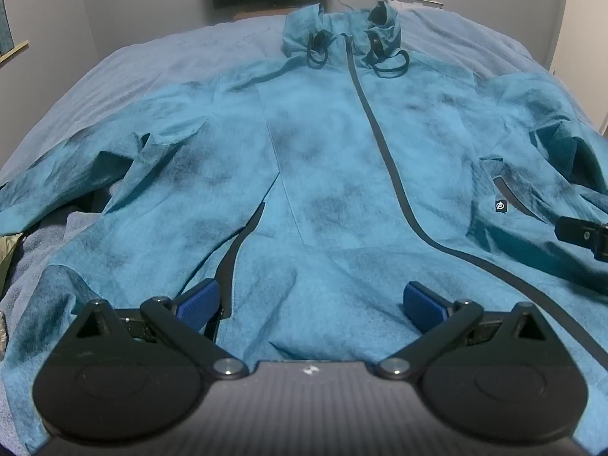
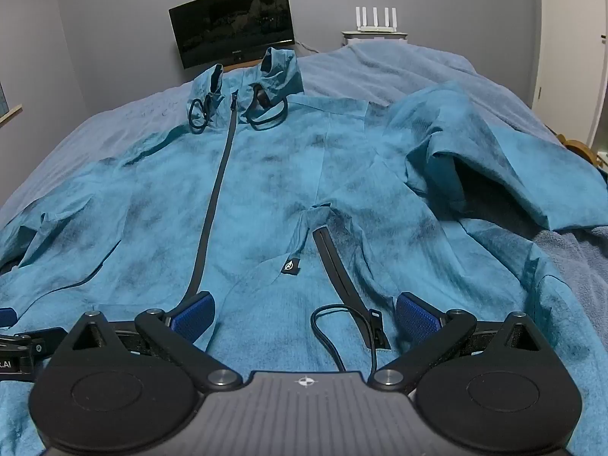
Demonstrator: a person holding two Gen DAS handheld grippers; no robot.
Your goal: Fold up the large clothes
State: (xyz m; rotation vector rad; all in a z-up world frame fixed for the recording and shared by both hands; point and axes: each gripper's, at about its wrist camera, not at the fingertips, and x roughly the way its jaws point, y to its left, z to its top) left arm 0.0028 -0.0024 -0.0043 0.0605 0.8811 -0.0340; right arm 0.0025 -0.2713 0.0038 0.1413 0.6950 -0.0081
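Both grippers, left (image 1: 311,300) and right (image 2: 306,311), hover jaws spread over the teal jacket (image 1: 323,174).

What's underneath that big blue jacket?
The jacket lies spread on a bed covered by a lavender-blue blanket, visible all around it. Whatever sits directly beneath the fabric is covered.

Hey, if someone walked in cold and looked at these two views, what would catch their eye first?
A big teal hooded jacket spread front-up across the blue bedspread, its dark front zipper running from collar to hem. Both open grippers hover at the hem: the left gripper and the right gripper. Beyond the bed, a dark monitor leans on the grey wall.
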